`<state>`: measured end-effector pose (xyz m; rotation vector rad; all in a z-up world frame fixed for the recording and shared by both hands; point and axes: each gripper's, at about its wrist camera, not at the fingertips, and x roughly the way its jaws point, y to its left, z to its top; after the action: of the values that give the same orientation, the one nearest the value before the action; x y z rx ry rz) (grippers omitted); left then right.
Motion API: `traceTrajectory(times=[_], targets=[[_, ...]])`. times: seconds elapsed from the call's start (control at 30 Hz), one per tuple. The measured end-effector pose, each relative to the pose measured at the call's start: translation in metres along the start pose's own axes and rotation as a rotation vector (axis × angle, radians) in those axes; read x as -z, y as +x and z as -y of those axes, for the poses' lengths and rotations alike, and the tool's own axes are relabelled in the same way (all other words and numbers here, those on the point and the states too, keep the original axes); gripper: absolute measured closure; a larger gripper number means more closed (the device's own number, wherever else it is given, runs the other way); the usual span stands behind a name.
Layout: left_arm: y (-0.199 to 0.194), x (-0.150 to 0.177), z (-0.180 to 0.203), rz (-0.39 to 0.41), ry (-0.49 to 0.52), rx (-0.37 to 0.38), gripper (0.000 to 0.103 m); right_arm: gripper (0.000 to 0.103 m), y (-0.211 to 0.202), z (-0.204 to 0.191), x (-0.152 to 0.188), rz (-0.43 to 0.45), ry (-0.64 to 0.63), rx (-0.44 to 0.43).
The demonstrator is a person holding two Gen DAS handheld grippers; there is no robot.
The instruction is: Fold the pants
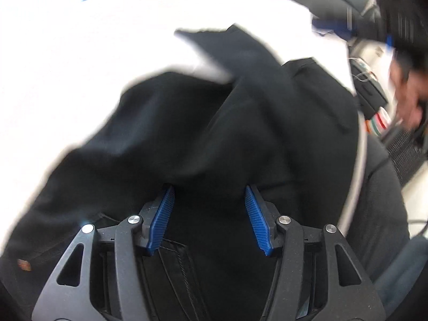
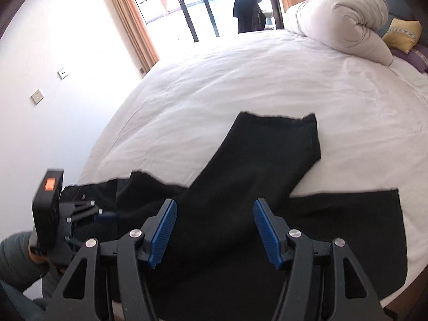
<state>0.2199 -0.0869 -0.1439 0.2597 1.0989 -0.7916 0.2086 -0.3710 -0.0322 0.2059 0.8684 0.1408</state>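
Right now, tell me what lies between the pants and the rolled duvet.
Only bare white sheet, in the right wrist view: nothing sits on it between the pants and the duvet.

We saw the left wrist view smeared by motion, so the edges of the black pants (image 1: 214, 123) ran soft against the white bed sheet (image 1: 67, 53). The tips of the left gripper's (image 1: 209, 187) fingers (image 1: 165, 214) were lost against dark cloth, and we could not tell whether they pinched any of it. A small orange-brown mark (image 1: 24, 264) near the lower left was too blurred to identify. The person's face (image 1: 409, 93) at the right edge was blurred and cut off. In the right wrist view the pants (image 2: 240, 187) ran out of sight behind the right gripper (image 2: 214, 203) and below the frame. The yellow pillow (image 2: 402, 36) and purple pillow (image 2: 417, 57) were cropped.
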Motion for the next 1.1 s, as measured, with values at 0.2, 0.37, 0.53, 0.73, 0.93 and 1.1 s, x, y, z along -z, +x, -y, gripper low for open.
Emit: traceTrajectory(times=[0.2, 0.37, 0.53, 0.73, 0.93, 1.1], targets=[[0.000, 0.009, -0.006, 0.070, -0.037, 0.012, 0.050, 0.040, 0.081, -0.008, -0.088, -0.115, -0.093, 0.148], [-0.011, 0.023, -0.014, 0.090, -0.056, 0.044, 0.050, 0.040, 0.160, -0.002, -0.103, -0.242, -0.072, 0.243], [-0.010, 0.036, -0.029, 0.103, -0.076, 0.082, 0.051, 0.040, 0.196, -0.002, -0.095, -0.325, -0.078, 0.387], [-0.009, 0.036, -0.031, 0.110, -0.081, 0.089, 0.051, 0.042, 0.212, 0.009, -0.096, -0.360, -0.058, 0.469], [-0.006, 0.032, -0.025, 0.108, -0.068, 0.064, 0.051, 0.081, 0.218, 0.019, -0.104, -0.404, 0.020, 0.381], [-0.004, 0.030, -0.019, 0.108, -0.070, 0.055, 0.051, 0.095, 0.189, 0.036, -0.106, -0.352, 0.106, 0.288]])
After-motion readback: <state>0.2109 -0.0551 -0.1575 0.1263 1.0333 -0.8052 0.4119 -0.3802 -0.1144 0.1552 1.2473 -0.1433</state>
